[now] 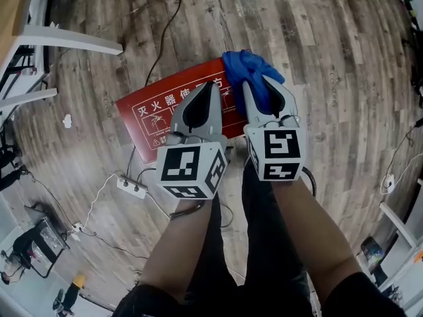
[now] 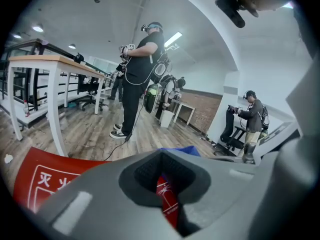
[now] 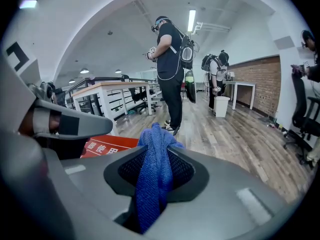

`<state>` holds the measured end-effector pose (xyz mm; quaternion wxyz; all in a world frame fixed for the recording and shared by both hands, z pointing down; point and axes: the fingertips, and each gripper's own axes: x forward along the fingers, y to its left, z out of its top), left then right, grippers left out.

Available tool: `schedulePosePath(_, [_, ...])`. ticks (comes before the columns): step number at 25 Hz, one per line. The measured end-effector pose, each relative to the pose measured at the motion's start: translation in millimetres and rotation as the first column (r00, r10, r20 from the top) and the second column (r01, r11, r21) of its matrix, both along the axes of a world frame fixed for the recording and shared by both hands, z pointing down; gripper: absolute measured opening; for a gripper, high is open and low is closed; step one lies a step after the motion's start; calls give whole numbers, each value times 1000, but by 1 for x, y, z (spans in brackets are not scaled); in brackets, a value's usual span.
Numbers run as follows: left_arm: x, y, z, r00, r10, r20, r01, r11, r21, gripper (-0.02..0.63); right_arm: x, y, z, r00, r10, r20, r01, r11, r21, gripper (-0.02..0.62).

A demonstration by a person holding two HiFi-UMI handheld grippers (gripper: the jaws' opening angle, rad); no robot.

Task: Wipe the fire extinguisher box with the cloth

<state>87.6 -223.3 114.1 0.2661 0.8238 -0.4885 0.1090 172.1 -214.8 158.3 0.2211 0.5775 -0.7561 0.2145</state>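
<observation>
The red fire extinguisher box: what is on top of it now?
Only the blue cloth, clamped in the right gripper, is over the box at its right corner. It and the left gripper hide part of the face, so contact is unseen.

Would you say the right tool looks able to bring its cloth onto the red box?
Probably yes: the right tool, shut on the cloth, hangs by the red box edge, with nothing visibly between them.
</observation>
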Motion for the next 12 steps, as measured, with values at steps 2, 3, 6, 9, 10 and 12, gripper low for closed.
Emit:
schedulePosePath(2, [-16, 4, 0, 1000, -12, 3, 12, 1000, -1, 5, -16, 3, -2, 1000, -16, 2, 16, 1000, 4, 120])
schedulePosePath(3, [-25, 6, 0, 1000, -19, 5, 19, 1000, -2, 5, -27, 5, -3, 1000, -28, 4, 28, 1000, 4, 119])
schedulePosePath(6, [-59, 13, -2, 999, -41, 8, 41, 999, -4, 5, -68, 15, -6, 997, -75, 15, 76, 997, -6, 120])
schedulePosePath(9, [-99, 22, -2, 997, -74, 12, 74, 997, -9, 5, -118, 31, -9, 990, -133, 37, 134, 991, -25, 120])
schedulePosePath(10, [-112, 27, -2, 996, -88, 14, 88, 996, -12, 5, -134, 38, -8, 987, -153, 43, 155, 987, -31, 120])
schedulePosePath(12, [-140, 35, 0, 993, -116, 19, 116, 993, -19, 5, -166, 50, -7, 980, -191, 53, 193, 980, -39, 120])
